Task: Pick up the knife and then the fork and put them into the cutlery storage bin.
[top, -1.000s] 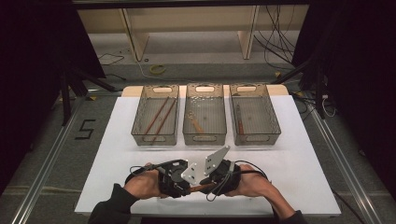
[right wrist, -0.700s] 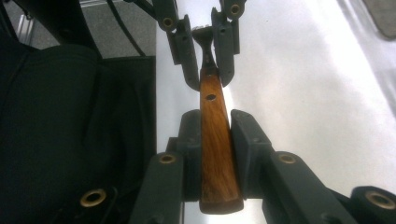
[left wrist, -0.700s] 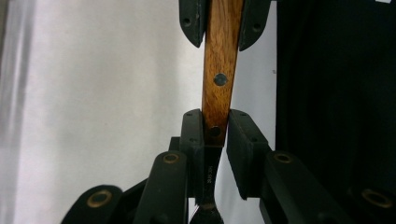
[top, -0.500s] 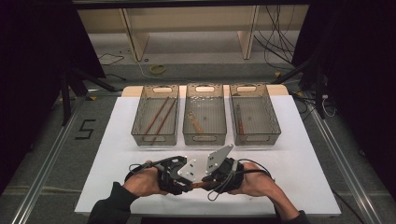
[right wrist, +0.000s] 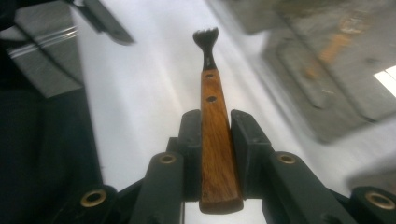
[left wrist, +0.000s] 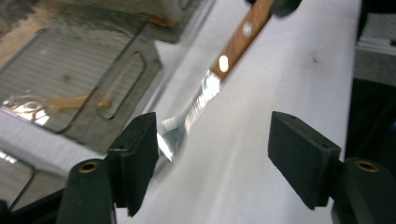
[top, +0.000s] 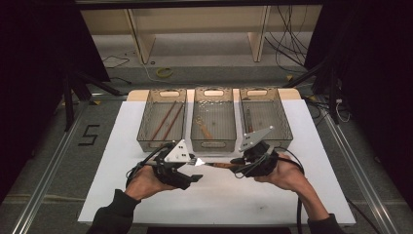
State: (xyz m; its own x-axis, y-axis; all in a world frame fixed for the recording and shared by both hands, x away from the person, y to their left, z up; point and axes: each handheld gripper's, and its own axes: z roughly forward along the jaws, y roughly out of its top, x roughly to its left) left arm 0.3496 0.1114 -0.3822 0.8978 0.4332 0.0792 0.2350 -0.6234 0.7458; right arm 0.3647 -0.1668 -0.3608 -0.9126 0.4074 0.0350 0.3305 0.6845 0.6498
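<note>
A fork (top: 214,165) with a wooden handle hangs level above the white table top between both grippers. My right gripper (top: 237,165) is shut on the handle (right wrist: 215,126), and the tines point away from it. My left gripper (top: 195,169) has just been opening its jaws. In the left gripper view the fork's metal head (left wrist: 187,119) lies between them. It is close to the left pad (left wrist: 137,158) and far from the right pad (left wrist: 299,156), and neither presses on it.
Three mesh baskets stand side by side at the back of the white table top (top: 122,161). The left basket (top: 146,141) has brown sticks, the middle basket (top: 214,145) a wooden-handled utensil, and the right basket (top: 287,126) a thin dark item. Cables trail from both grippers.
The left jaws have opened and let go of the fork's head. The hands have drawn apart and moved toward the baskets, and the right gripper carries the fork.
</note>
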